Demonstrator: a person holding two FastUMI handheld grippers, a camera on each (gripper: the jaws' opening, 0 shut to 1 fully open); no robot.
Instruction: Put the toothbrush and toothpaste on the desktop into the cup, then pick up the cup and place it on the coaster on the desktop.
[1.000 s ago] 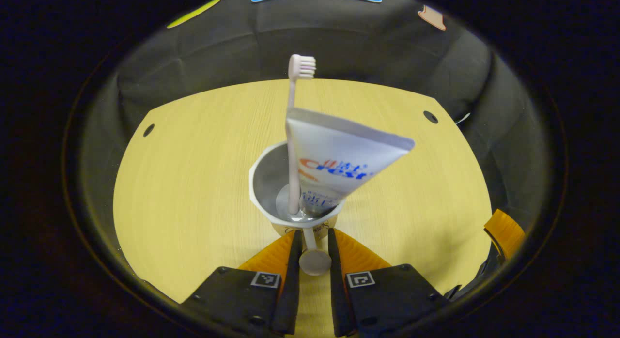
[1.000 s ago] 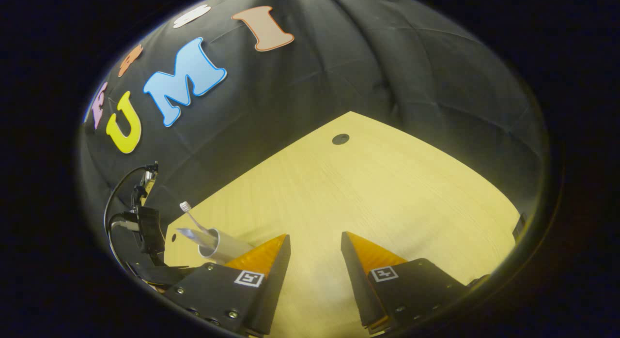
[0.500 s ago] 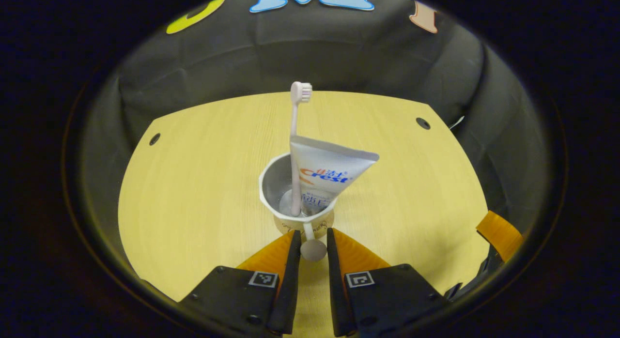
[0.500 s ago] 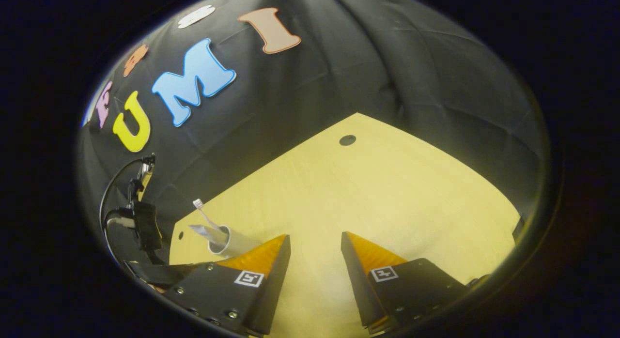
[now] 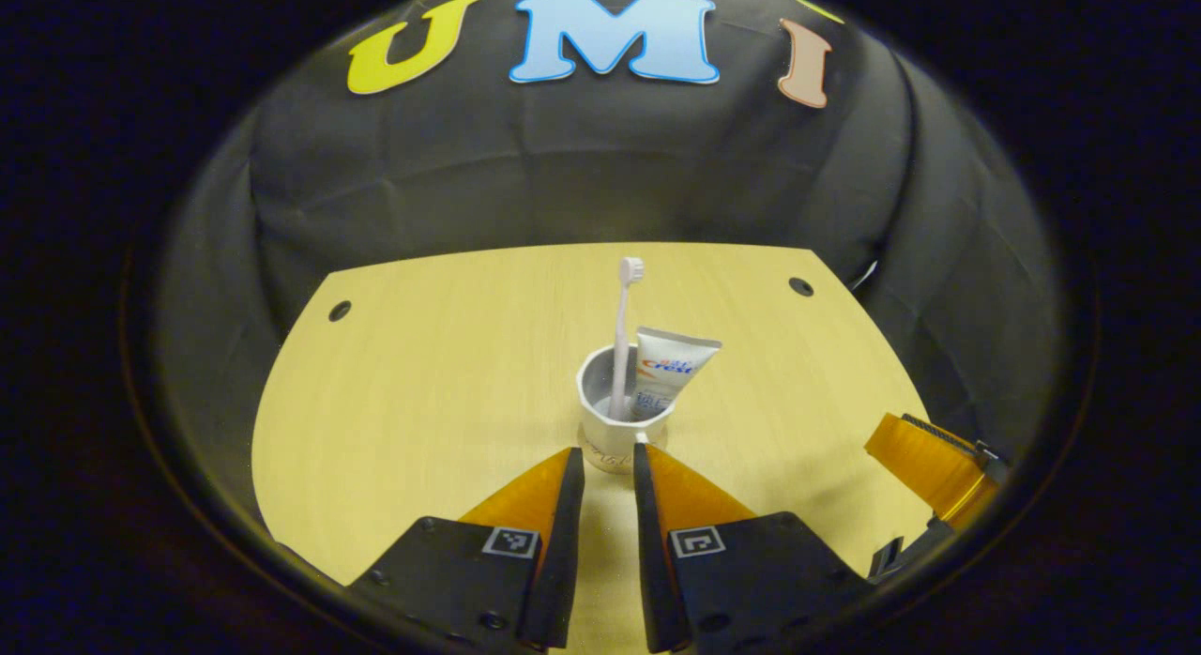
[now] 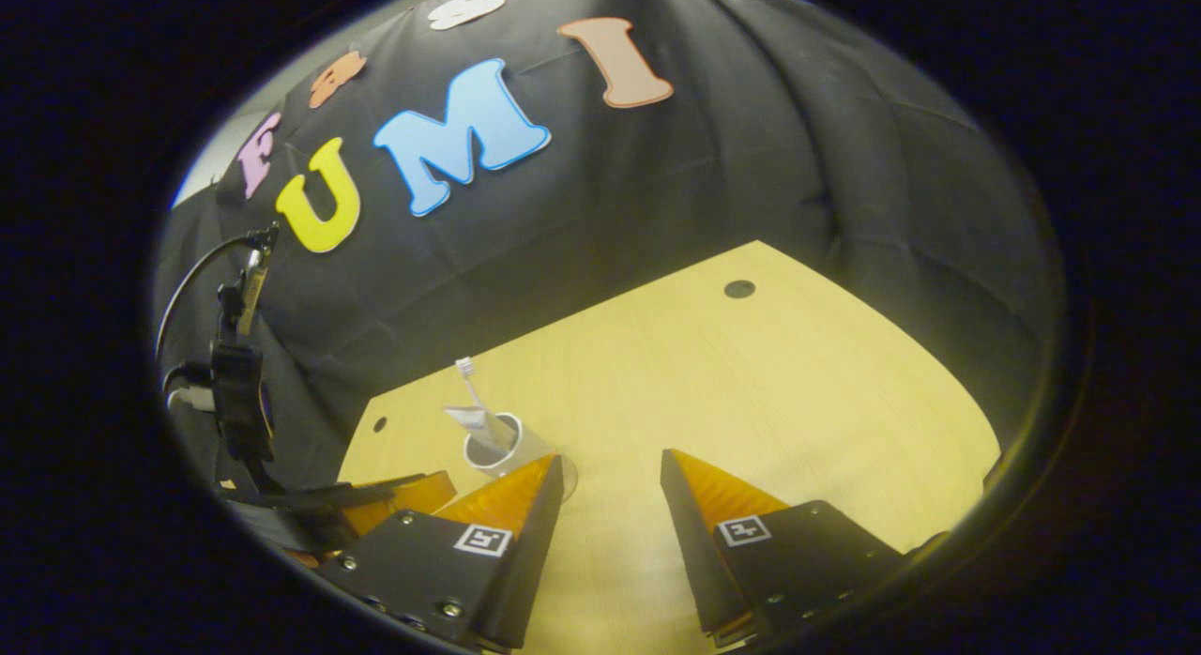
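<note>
Backing off the small white plastic cup (image 5: pixel 619 428), left gripper (image 5: pixel 607 472) w/ jaws narrowly apart, gripping nothing; right gripper (image 6: pixel 610 481) gaping, empty. Pale toothbrush (image 5: pixel 622 336) & white toothpaste tube (image 5: pixel 668 378) standing in cup on desktop; light, top-heavy, slick; grab the stub handle.

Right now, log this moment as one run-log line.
cup: upright on desk | toothbrush, toothpaste: inside cup | left hand-held gripper: open, nothing held | right hand-held gripper: open, nothing held

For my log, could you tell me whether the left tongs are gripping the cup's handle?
No: the left tongs stand apart, just short of the cup, holding nothing.
</note>
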